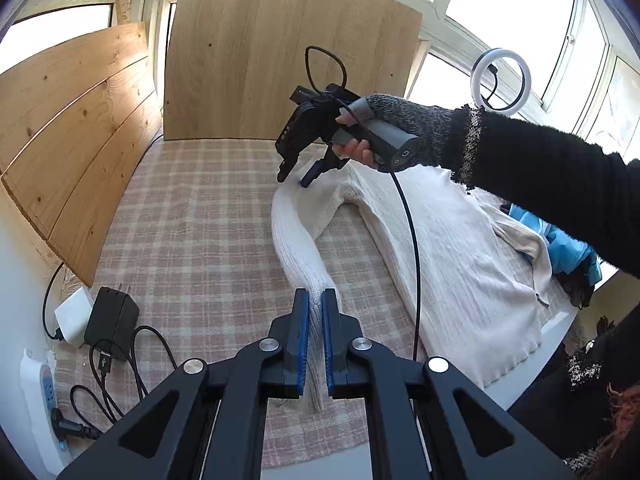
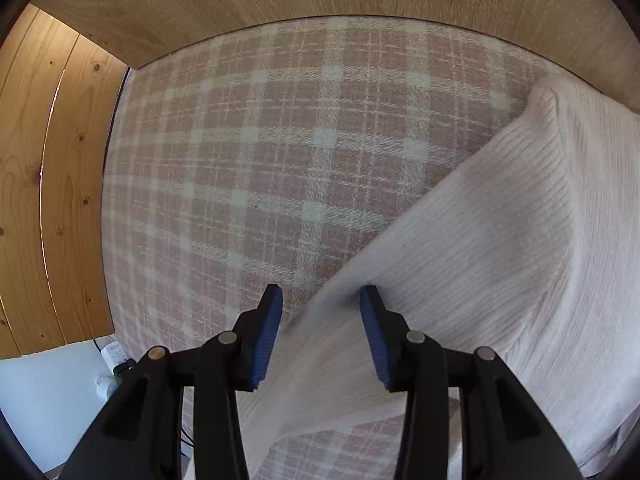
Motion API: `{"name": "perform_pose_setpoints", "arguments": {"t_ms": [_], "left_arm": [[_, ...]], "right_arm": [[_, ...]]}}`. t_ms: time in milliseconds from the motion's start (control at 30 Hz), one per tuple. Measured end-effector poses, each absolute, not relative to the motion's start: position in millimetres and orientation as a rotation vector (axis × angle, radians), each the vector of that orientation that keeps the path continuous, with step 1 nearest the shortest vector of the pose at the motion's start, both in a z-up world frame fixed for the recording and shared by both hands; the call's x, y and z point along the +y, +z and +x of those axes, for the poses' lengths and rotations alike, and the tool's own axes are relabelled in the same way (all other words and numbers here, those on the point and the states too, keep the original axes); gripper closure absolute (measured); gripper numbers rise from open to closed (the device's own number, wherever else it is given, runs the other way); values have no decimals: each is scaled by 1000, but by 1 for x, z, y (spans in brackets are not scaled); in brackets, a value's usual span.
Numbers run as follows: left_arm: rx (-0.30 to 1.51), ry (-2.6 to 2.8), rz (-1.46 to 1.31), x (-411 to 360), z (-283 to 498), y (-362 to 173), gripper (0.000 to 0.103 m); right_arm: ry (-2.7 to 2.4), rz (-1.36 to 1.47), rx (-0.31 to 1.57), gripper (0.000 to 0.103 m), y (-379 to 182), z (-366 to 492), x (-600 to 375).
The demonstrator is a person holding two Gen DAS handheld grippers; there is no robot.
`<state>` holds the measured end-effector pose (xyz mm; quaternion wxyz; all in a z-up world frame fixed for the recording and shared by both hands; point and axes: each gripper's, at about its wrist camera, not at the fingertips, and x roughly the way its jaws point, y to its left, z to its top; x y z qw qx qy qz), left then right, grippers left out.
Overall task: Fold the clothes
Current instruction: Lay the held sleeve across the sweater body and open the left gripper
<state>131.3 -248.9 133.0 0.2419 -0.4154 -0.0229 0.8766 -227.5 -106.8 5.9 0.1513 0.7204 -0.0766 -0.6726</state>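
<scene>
At inspection the left tongs (image 1: 315,300) were closed on the cuff end of a sleeve (image 1: 298,240), the ribbed knit pinched between the blue pads (image 1: 301,336). The sleeve ran away from them across the checked cloth (image 1: 192,216) and bent back toward the shoulder of a cream sweater (image 1: 452,248), whose body lay spread flat to the right, hem toward the near edge. Beyond the bend, the right tongs (image 1: 294,178), held in a gloved hand (image 1: 400,128), hovered at the top of that sleeve near the shoulder. The right wrist view showed these tongs (image 2: 320,300) standing open, with the sleeve's edge lying in the gap and neither pad pressing it.

Judgement: the step in hand appeared to be a sleeve fold, cuff held, shoulder end about to be taken or just let go; the pictures did not settle which. To do it well, the cuff grip should stay firm and low so that the knit does not stretch. The sleeve should be carried over the body in one flat arc and laid parallel to the side seam without twist. Any grip at the shoulder should catch the sleeve only, not the cloth beneath.

Chargers (image 1: 108,320) and cables lay at the near left, well apart from the sweater. Blue garments (image 1: 568,248) lay beyond its far right side. Wooden boards (image 1: 280,52) stood behind.
</scene>
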Motion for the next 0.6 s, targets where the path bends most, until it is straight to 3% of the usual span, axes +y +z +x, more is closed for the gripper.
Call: {"name": "perform_pose_setpoints", "arguments": {"t_ms": [33,67,100,400,467,500,567,600], "left_arm": [[-48,2393,-1136,-245,132,133,97],[-32,2390,-1137,-241,133,134,97],[-19,2389,-1135,-238,135,135,97],[152,2322,-1101,-161,176,147,97],[200,2257,-1141,-129,188,139,96],[224,2209,-1181,-112,195,130,92],[267,2159,-1252,-91,214,117,91],[264,2155,-1276,-86,224,115,91]], "right_arm": [[-1928,2068,-221,71,6,-228,-105],[-1925,2067,-222,95,7,-228,-103],[-1922,2067,-223,98,7,-228,-101],[-1971,1834,-407,99,82,-202,20],[-2001,1868,-345,98,78,-187,51],[-2019,1901,-284,97,74,-181,66],[-1993,1969,-262,78,65,-166,96],[-1965,2003,-276,78,61,-158,112]]}}
